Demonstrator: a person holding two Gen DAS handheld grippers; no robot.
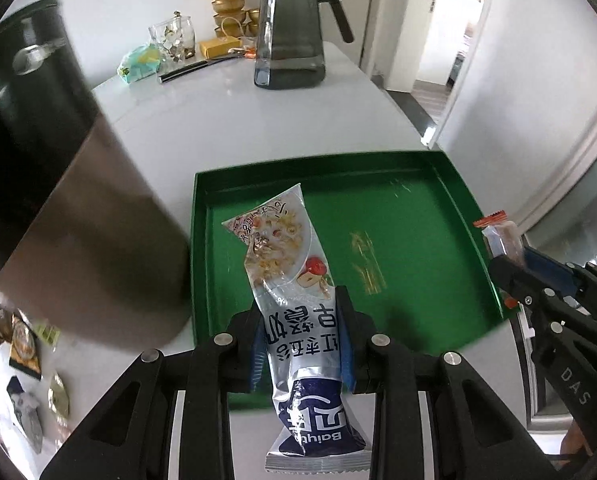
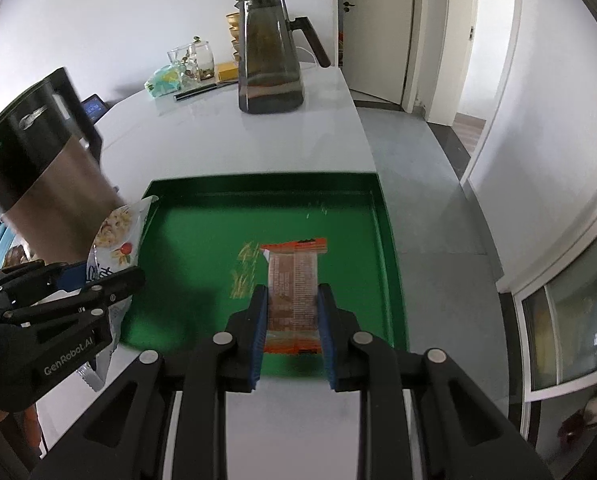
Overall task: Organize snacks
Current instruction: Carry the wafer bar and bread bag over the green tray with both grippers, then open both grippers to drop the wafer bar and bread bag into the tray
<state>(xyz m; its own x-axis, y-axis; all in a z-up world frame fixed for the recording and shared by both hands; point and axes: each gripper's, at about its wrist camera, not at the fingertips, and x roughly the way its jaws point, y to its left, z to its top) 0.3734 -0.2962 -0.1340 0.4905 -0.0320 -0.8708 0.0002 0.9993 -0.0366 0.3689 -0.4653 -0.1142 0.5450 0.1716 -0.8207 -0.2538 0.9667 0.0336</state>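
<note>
Tablet (image 2: 94, 109) only behind right tool (image 2: 292, 300).

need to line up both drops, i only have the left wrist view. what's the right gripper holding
Observer: The right gripper is shut on a snack bar in a clear wrapper with orange ends.
Operator: is it over the tray yet
Observer: Yes, in the right wrist view the bar hangs over the green tray, towards its near right part.
Operator: anything already in the tray
Observer: No, its floor shows only gold print; the left gripper and its pouch hang at the tray's left edge.
</note>
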